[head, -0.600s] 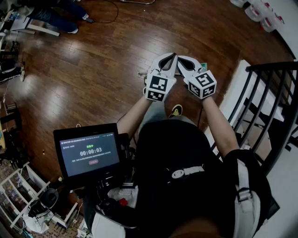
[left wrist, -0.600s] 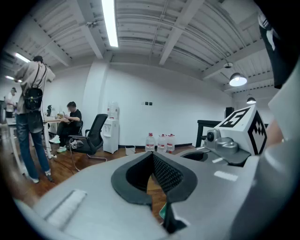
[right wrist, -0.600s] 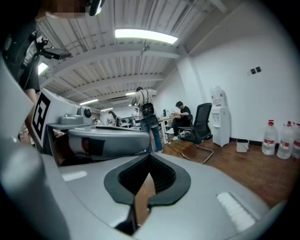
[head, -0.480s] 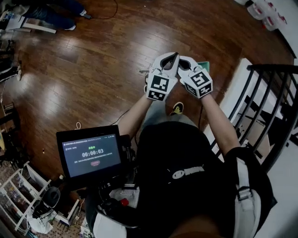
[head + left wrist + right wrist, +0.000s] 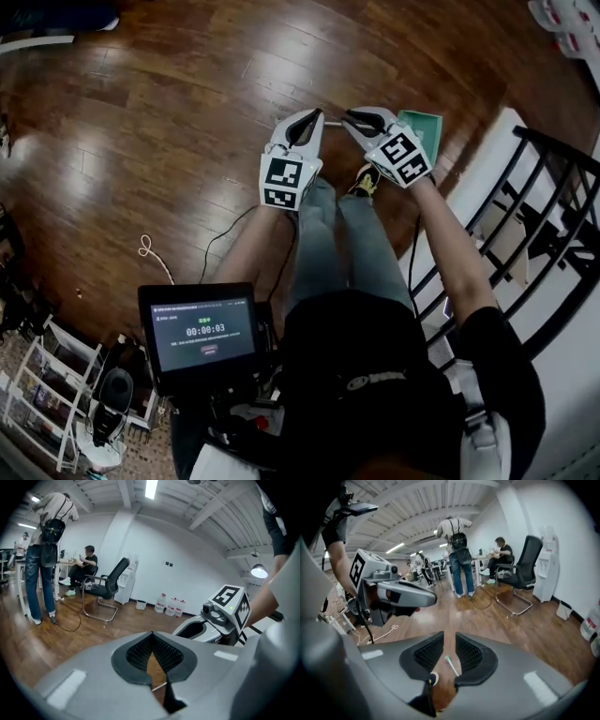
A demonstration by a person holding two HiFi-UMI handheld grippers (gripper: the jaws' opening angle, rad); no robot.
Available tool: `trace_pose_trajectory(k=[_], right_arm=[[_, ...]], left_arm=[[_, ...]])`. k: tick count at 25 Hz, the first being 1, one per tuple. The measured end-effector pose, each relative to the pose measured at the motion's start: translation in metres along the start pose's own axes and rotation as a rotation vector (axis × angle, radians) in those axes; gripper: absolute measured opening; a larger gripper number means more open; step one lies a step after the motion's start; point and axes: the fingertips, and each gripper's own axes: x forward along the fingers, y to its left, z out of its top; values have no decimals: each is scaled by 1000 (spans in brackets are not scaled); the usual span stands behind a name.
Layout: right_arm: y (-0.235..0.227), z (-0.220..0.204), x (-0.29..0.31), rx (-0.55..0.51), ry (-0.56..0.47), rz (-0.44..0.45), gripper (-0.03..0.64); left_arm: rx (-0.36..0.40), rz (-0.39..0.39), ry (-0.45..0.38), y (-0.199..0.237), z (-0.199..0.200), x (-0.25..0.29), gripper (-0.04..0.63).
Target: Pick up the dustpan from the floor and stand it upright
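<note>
Head view, dustpan: the teal dustpan [image 5: 422, 125] lies flat on the wood floor [image 5: 187, 103]. It is just past my right gripper [image 5: 354, 116] and close to the black railing [image 5: 553, 225]. A thin pale rod [image 5: 333, 123] on the floor shows between my two grippers. I take it for the handle.
Head view, jaws: my left gripper [image 5: 306, 116] and the right one both hang above the floor, and neither touches the pan.
Head view, risk: the pan sits tight between the railing and my yellow shoe [image 5: 361, 183]. A cramped reach could push it skidding over the glossy boards instead of lifting it.
Left gripper view, jaws: the tips of my left gripper [image 5: 151, 634] are pressed together, with only floor showing behind them. It holds nothing.
Left gripper view, risk: if these jaws arrive closed they would only knock the handle aside, so they must spread first.
Right gripper view, jaws: the jaws of my right gripper [image 5: 448, 637] stand a narrow slit apart and pinch nothing. Through the gap I see the rod [image 5: 451, 666], green at one end, on the floor well below.
Right gripper view, risk: the slit looks tight for a clean catch. A thin handle could also roll out of the jaws, and the pan could swing and topple once it is stood up.
Since the earlier frames: my grippers were close against each other and now they are apart. The view has tipped, so my legs show. More of the pan is uncovered. The timer on the screen [image 5: 206, 333] reads the same.
</note>
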Motion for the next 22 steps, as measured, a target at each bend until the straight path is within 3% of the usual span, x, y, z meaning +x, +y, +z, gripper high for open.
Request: trace_pose_trajectory(k=[2, 3, 7, 11, 14, 18, 22], right_arm=[[-4, -42, 32, -19, 113, 72, 162], [-7, -62, 47, -40, 159, 95, 170], [-21, -161, 126, -159, 329, 160, 170], [-35, -265, 210, -246, 492, 249, 161], [-30, -318, 244, -310, 533, 293, 161], [-31, -375, 302, -367, 556, 289, 156], [-41, -418, 357, -462, 639, 215, 149]], left_arm=[[-43, 21, 59, 16, -41, 17, 18], [-61, 34, 84, 22, -61, 25, 18], [-97, 105, 136, 47, -140, 52, 18], [-247, 178, 139, 87, -224, 78, 18], [-301, 228, 167, 104, -285, 82, 18], [-348, 299, 173, 126, -336, 81, 18], [-363, 329, 162, 147, -365, 79, 18]])
